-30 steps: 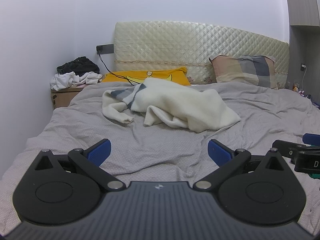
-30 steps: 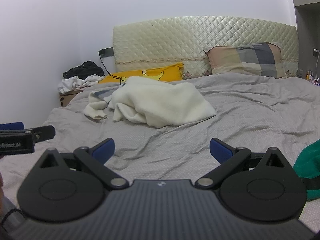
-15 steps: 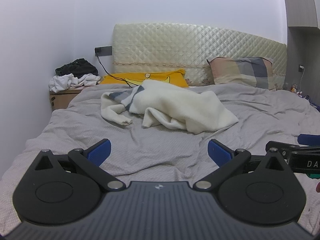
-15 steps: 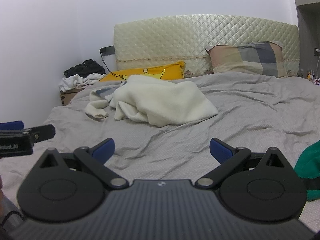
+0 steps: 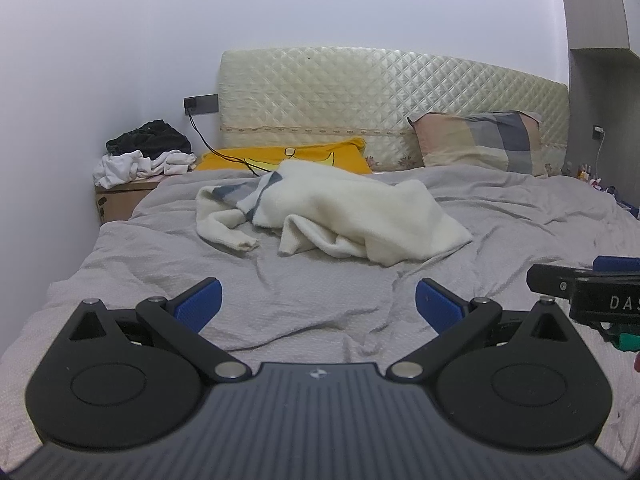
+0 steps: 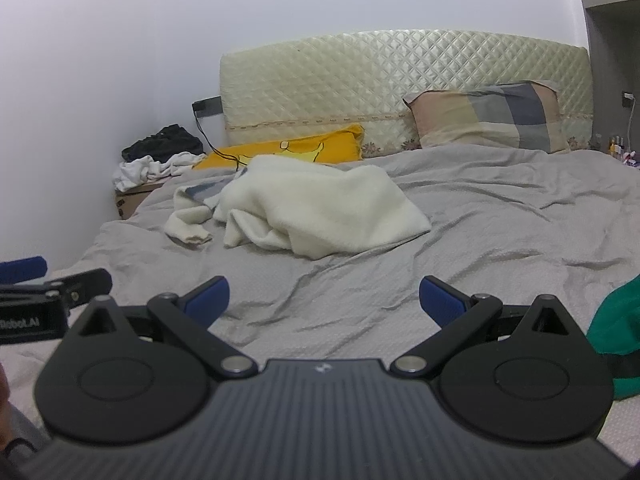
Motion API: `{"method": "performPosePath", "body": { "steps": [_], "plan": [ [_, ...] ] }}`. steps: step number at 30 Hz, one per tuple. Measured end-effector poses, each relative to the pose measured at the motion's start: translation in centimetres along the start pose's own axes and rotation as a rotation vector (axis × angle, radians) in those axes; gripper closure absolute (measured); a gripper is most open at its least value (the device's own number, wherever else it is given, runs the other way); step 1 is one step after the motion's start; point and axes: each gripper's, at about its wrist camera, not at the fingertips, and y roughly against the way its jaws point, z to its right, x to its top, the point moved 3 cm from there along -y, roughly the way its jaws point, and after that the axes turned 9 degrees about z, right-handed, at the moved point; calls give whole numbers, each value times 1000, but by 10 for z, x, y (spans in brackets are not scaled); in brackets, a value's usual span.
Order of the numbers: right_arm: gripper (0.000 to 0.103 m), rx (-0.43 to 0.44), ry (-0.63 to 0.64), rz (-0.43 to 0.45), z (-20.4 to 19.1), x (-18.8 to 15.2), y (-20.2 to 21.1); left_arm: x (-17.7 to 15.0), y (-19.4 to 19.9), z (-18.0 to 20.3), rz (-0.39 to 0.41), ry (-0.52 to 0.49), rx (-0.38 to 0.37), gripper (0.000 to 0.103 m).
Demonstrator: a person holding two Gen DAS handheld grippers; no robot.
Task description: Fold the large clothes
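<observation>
A crumpled cream sweater point(image 5: 340, 212) with a grey-blue patch lies on the grey bed sheet point(image 5: 320, 296), towards the headboard; it also shows in the right wrist view point(image 6: 316, 212). One sleeve point(image 5: 224, 228) trails to the left. My left gripper point(image 5: 318, 304) is open and empty, low over the near part of the bed, well short of the sweater. My right gripper point(image 6: 324, 300) is open and empty, at the same distance, to the right of the left one. Each gripper shows at the edge of the other's view.
A yellow pillow point(image 5: 288, 156) and a plaid pillow point(image 5: 480, 140) lie against the quilted headboard point(image 5: 380, 96). A box with dark and white clothes point(image 5: 140, 156) stands at the left. A green garment point(image 6: 616, 332) lies at the near right. A black cable point(image 5: 212, 144) hangs from the wall socket.
Both grippers have drifted slightly, so the bed and sweater sit a little lower in both views. Jaws stay open. The sweater has not moved.
</observation>
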Motion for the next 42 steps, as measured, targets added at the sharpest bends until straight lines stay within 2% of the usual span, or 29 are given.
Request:
{"method": "performPosePath", "body": {
  "steps": [13,26,33,42],
  "plan": [
    [0,-10,2,37,1,8,9,2,13,1,41,15,11,0],
    [0,3,-49,82,13,17,22,16,19,18,17,14,-29,0],
    [0,32,-85,87,20,18,10,27,-10,20,-31,69,-51,0],
    [0,-1,-129,77,33,14,-28,30,-72,20,-82,27,-51,0]
  ]
}}
